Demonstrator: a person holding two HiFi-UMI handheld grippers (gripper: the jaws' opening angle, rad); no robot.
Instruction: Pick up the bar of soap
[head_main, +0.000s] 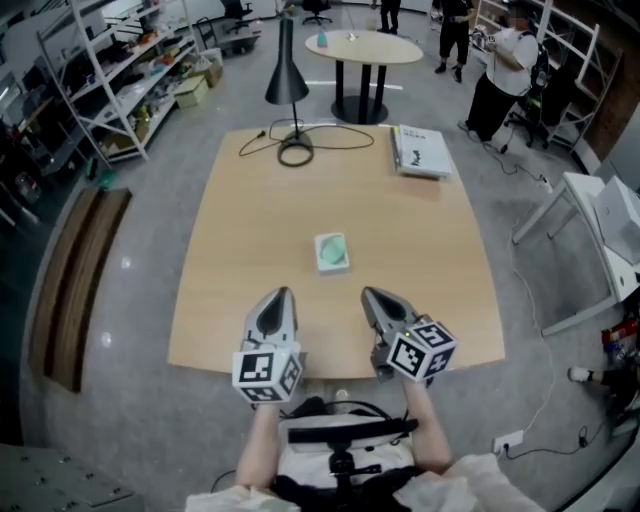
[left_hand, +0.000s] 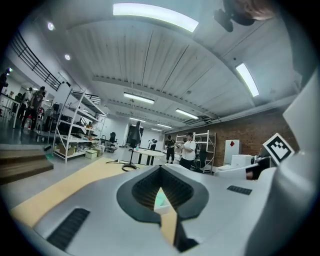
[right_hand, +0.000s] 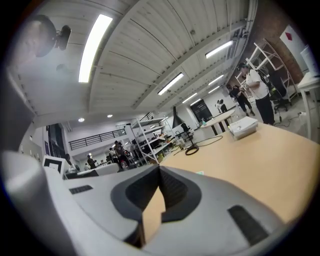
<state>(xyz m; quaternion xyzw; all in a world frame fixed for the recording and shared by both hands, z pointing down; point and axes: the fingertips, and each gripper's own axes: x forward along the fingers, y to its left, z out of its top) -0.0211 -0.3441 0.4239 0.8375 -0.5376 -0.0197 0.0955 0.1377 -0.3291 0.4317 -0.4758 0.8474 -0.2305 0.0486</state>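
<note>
The bar of soap (head_main: 332, 252), pale green in a white wrapper, lies flat at the middle of the light wooden table (head_main: 250, 240). Both grippers hover over the table's near edge, pointing toward it and short of it. My left gripper (head_main: 283, 293) is to the soap's near left, its jaws meeting at the tips with nothing between them. My right gripper (head_main: 370, 293) is to the near right, also shut and empty. In the left gripper view a sliver of the soap (left_hand: 160, 199) shows past the gripper (left_hand: 160, 168). The right gripper view shows the gripper (right_hand: 159, 166) over bare tabletop.
A black lamp (head_main: 288, 75) with a coiled cable (head_main: 296, 152) stands at the table's far edge, a stack of papers (head_main: 421, 152) to its right. Beyond are a round table (head_main: 364, 47), a person (head_main: 500, 80), shelves (head_main: 120, 80), and a white table (head_main: 600, 230) at right.
</note>
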